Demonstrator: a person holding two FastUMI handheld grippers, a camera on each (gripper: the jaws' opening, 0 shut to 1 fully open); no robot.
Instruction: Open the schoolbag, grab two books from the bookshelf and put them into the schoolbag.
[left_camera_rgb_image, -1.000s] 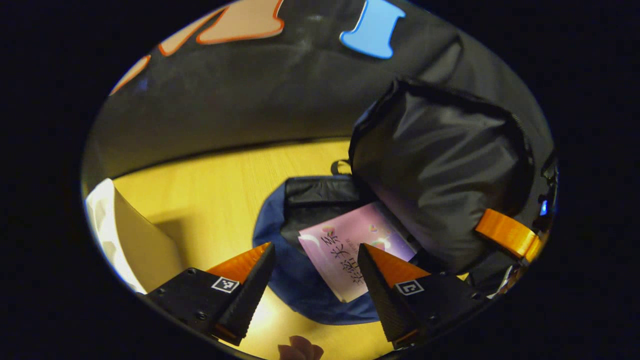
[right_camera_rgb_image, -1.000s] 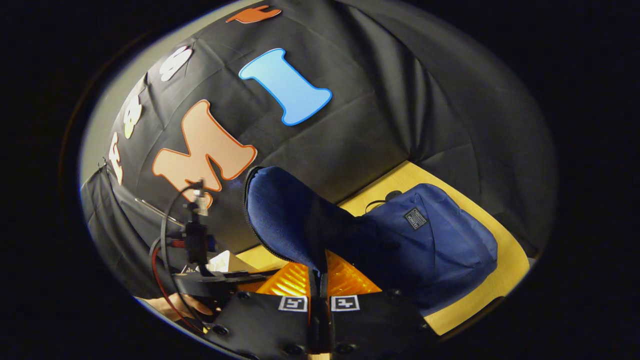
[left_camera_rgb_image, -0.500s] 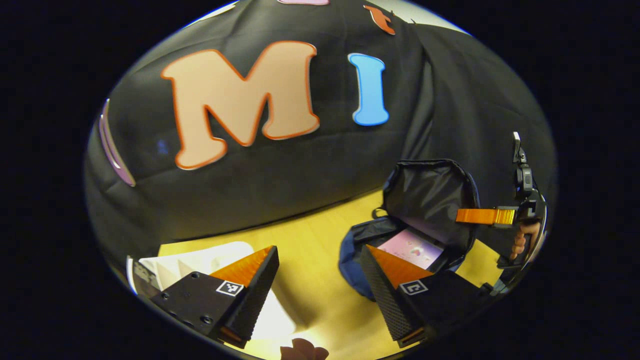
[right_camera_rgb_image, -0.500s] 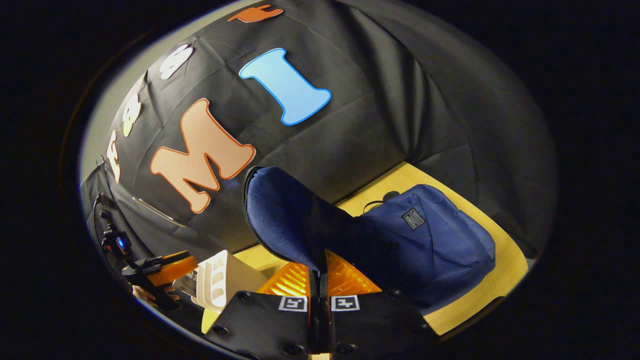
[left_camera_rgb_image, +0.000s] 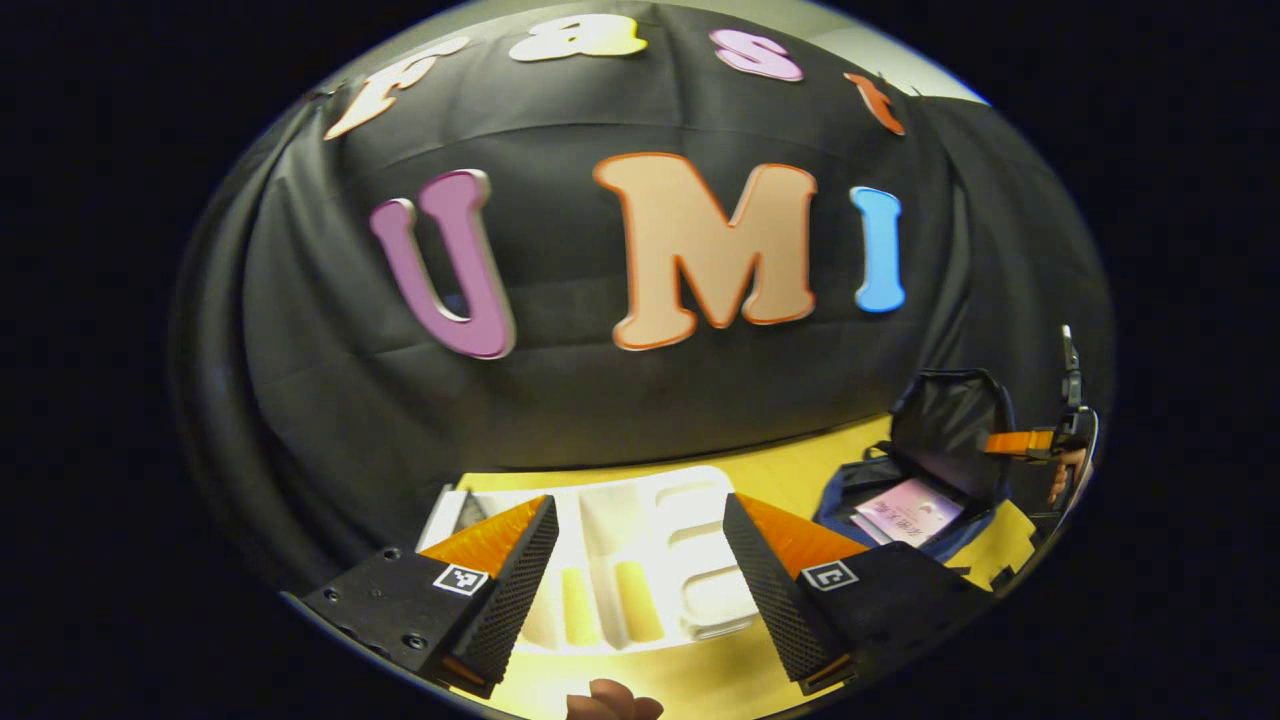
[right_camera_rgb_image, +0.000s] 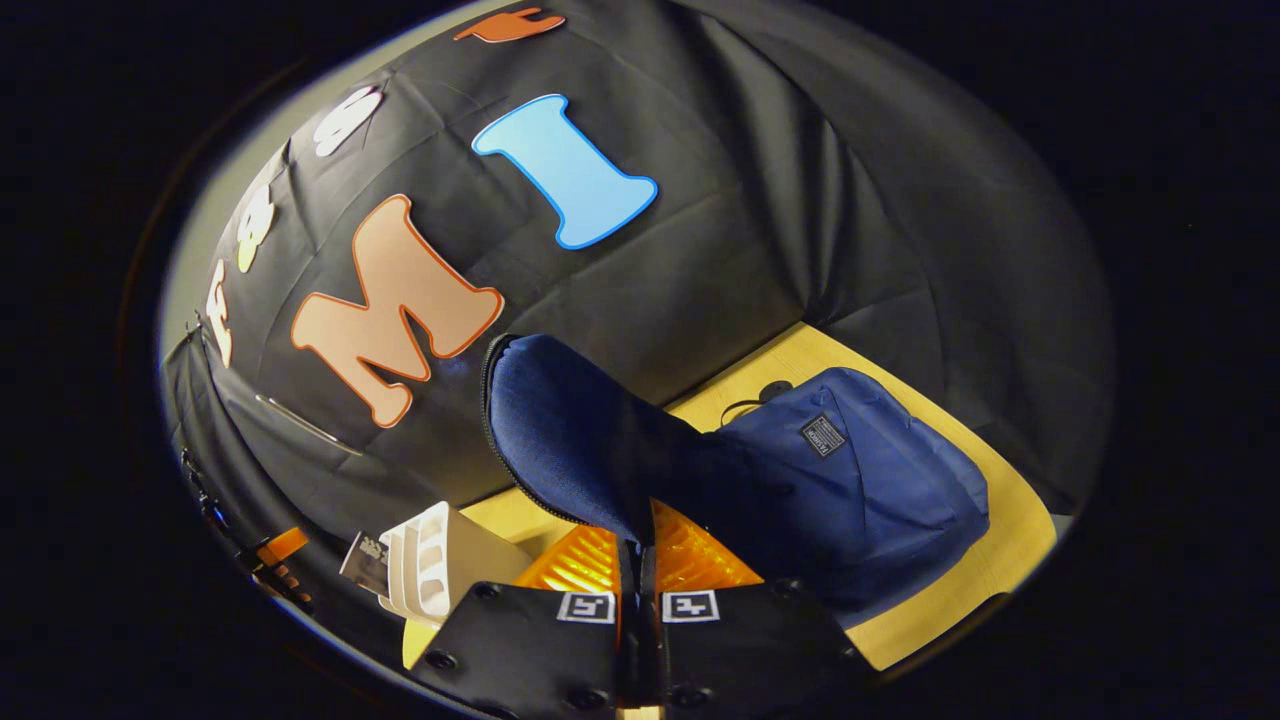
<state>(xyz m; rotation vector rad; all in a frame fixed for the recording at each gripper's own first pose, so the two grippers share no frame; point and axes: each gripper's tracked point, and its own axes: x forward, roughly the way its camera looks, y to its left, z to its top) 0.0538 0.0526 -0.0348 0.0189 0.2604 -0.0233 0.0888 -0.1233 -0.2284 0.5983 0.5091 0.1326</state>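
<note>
The blue schoolbag (right_camera_rgb_image: 870, 480) lies open on the wooden table (right_camera_rgb_image: 1000, 560). My right gripper (right_camera_rgb_image: 640, 550) is shut on its lifted flap (right_camera_rgb_image: 560, 430), holding the flap upright. In the left gripper view the schoolbag (left_camera_rgb_image: 850, 490) sits at the far right, its dark-lined flap (left_camera_rgb_image: 945, 420) raised, with a pink book (left_camera_rgb_image: 908, 510) lying inside. My left gripper (left_camera_rgb_image: 638, 505) is open and holds nothing, facing the white bookshelf (left_camera_rgb_image: 690, 500) just ahead between its fingers. The white bookshelf (right_camera_rgb_image: 430, 560) also stands left of the flap, a dark book edge (right_camera_rgb_image: 362, 565) at its side.
The right gripper (left_camera_rgb_image: 1020, 442) and the hand holding it (left_camera_rgb_image: 1058, 480) appear beside the flap at the far right. The left gripper (right_camera_rgb_image: 275, 555) shows small at the lower left. Black cloth wall (left_camera_rgb_image: 600, 400) closes the back of the table.
My left gripper has swung away from the schoolbag to the left and now faces the bookshelf. The right gripper keeps holding the flap in the same place.
</note>
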